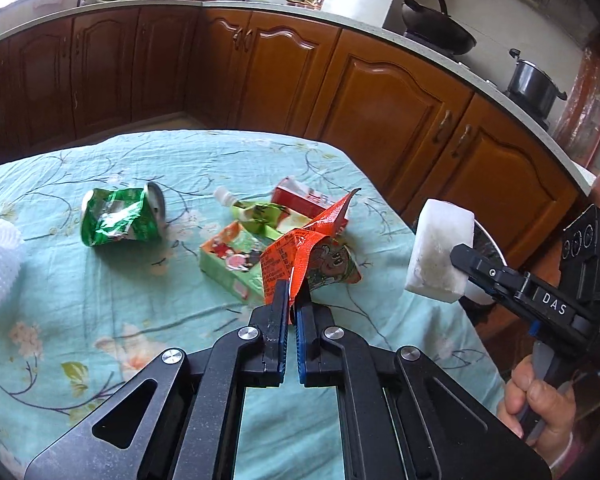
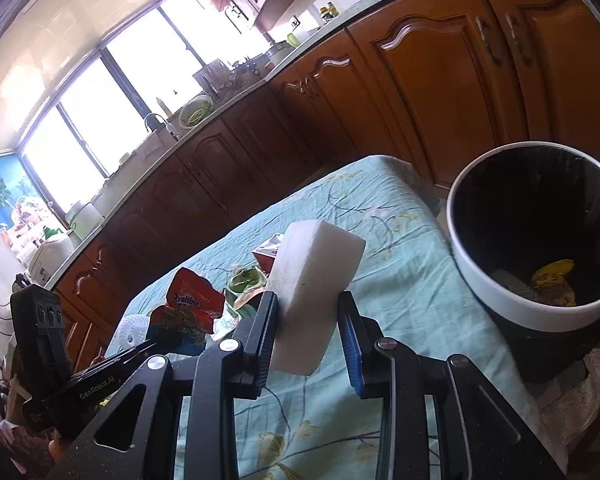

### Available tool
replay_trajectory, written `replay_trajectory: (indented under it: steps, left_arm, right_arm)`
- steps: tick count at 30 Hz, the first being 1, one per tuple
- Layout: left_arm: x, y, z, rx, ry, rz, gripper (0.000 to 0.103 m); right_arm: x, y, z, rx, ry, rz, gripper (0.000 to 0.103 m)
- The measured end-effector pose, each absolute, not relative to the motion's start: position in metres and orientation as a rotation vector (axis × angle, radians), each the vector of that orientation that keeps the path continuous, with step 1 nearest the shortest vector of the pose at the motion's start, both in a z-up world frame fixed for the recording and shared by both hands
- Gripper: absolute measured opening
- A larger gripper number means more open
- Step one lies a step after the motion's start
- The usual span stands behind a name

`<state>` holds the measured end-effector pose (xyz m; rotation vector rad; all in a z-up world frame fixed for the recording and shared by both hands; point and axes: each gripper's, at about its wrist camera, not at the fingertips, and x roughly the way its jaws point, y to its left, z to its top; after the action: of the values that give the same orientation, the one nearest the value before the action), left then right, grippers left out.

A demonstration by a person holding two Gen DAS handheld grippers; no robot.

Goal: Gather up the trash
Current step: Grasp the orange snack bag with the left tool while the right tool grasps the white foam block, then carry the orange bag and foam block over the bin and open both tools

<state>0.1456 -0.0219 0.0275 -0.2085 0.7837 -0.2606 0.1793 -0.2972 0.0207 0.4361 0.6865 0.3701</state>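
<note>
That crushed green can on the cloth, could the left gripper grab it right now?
Probably not yet: the left gripper is shut on the orange wrapper. The crushed green can lies uncovered on the cloth, so the way looks free once it lets go.

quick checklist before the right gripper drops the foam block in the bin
1. Right gripper holds the foam block: cannot tell; the left finger touches it, but a gap shows on the right side.
2. Block over the bin: not ok, it is above the table's edge.
3. Bin mouth open, with room: ok.
4. Path to the bin free: ok.
5. Left gripper shut on the wrapper, away from the bin: ok.
6. Trash left on the table: not ok, the can and carton remain.
</note>
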Motion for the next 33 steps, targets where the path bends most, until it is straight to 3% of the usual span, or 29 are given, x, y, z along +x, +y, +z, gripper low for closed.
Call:
replay_trajectory:
  steps: [33]
  left_arm:
    - [0.193, -0.222, 0.045, -0.02, 0.813, -0.549, 0.003]
  right_arm:
    - [0.176, -0.444, 0.021, 0.4, 0.645, 0.039, 0.031]
